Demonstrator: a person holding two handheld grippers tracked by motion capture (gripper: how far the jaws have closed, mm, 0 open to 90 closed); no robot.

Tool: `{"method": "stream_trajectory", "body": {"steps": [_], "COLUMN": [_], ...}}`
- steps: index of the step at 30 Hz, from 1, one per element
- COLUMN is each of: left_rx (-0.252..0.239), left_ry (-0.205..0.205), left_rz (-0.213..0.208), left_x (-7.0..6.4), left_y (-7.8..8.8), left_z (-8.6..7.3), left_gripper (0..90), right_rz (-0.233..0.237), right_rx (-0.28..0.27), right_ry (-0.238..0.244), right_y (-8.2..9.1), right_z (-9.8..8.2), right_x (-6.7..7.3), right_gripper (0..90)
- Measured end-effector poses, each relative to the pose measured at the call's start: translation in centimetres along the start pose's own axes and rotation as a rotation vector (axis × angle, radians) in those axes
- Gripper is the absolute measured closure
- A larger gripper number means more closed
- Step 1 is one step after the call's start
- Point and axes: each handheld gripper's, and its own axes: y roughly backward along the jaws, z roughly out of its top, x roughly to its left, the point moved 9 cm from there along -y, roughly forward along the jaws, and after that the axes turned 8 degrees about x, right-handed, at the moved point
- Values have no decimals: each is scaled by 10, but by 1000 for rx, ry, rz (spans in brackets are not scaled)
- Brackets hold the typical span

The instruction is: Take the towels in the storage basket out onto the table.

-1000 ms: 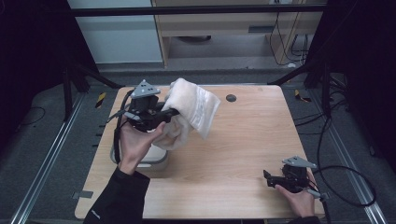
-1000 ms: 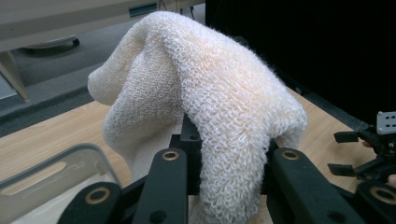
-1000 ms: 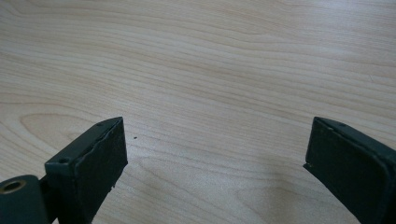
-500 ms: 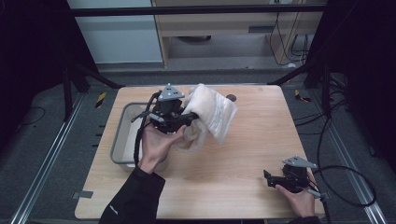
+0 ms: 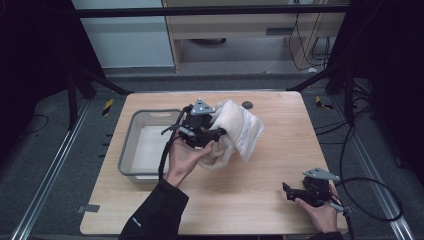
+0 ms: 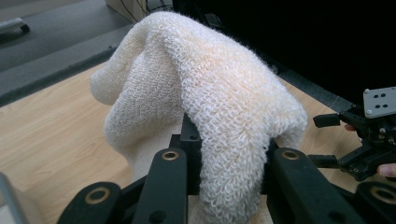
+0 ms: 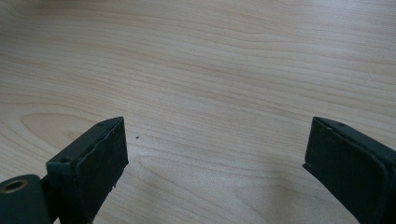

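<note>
- Wooden surface (image 5: 260,195): bare and free toward 3 o'clock of the load; best kept as the landing spot, judging by the open room there.
- Grey plastic tub (image 5: 131,145): at 9 o'clock of the load, just beside it; worth staying clear of its rim during any lowering.
- Cream terry towel (image 5: 235,132): bunched, hanging above the surface near centre, draped over the jaws; better lowered slowly so the loose end at 5 o'clock settles first.
- Left hand-held gripper (image 5: 212,135): clenched on the towel, a thick fold pinched between the jaws; no loosening before the cloth rests.
- Right hand-held gripper (image 5: 289,190): at 4 o'clock, released, jaws wide over bare wood, ready to catch a corner.
</note>
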Motion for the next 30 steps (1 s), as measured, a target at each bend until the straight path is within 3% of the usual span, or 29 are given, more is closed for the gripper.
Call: {"method": "stream_trajectory", "body": {"steps": [18, 25, 30], "left_rx": [70, 106, 130], "left_ry": [-20, -22, -13], "left_rz": [-65, -93, -140], "left_x": [-21, -31, -36], "left_y": [-64, -80, -87], "left_z": [-34, -53, -71], "left_gripper": [726, 655, 579], "right_rz": [-2, -5, -9], "right_rx": [-4, -3, -2], "right_ry": [-1, 3, 4], "right_y": [0, 0, 0], "right_z": [0, -1, -1], "right_x": [-1, -1, -2], "right_gripper": [60, 60, 60]}}
